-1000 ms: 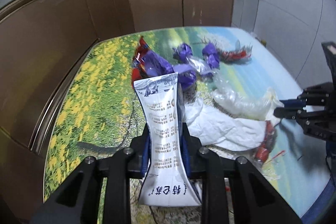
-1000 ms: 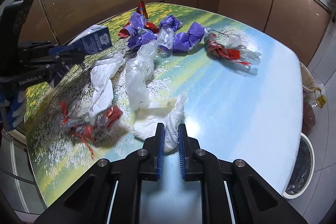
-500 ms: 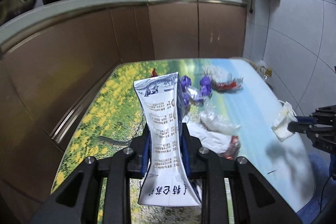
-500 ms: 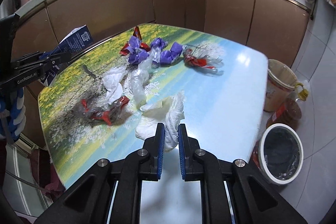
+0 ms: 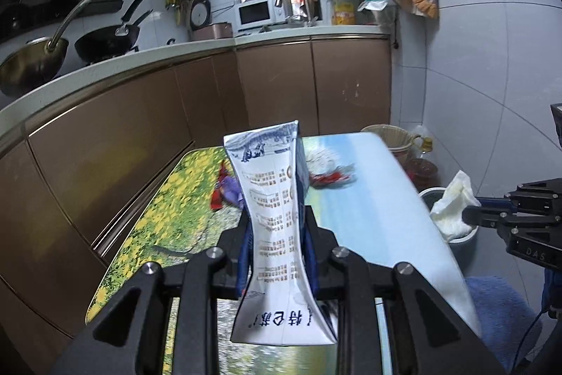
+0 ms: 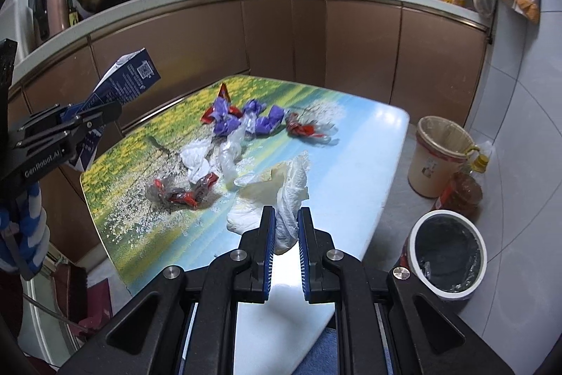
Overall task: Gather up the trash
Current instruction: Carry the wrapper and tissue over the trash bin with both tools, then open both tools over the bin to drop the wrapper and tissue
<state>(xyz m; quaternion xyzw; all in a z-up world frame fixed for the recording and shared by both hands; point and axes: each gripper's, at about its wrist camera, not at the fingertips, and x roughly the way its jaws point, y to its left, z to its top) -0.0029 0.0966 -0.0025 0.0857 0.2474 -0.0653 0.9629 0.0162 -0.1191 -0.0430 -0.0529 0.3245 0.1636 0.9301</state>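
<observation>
Below your grippers, a landscape-print table [image 6: 368, 143] w/ wrappers [image 6: 246, 122], kitchen cabinets [image 6: 281, 37] behind. Your left gripper [image 5: 277, 255] fingers pinch a milk carton [image 5: 274, 217]; right gripper [image 6: 283, 227] fingers pinch a white tissue [image 6: 288, 188], both above the table.

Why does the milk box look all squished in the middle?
The milk carton is probably empty and light, since the left hand-held gripper pinches its waist inward. The thin card likely bends easily yet holds its shape, as both ends stay flared.
</observation>
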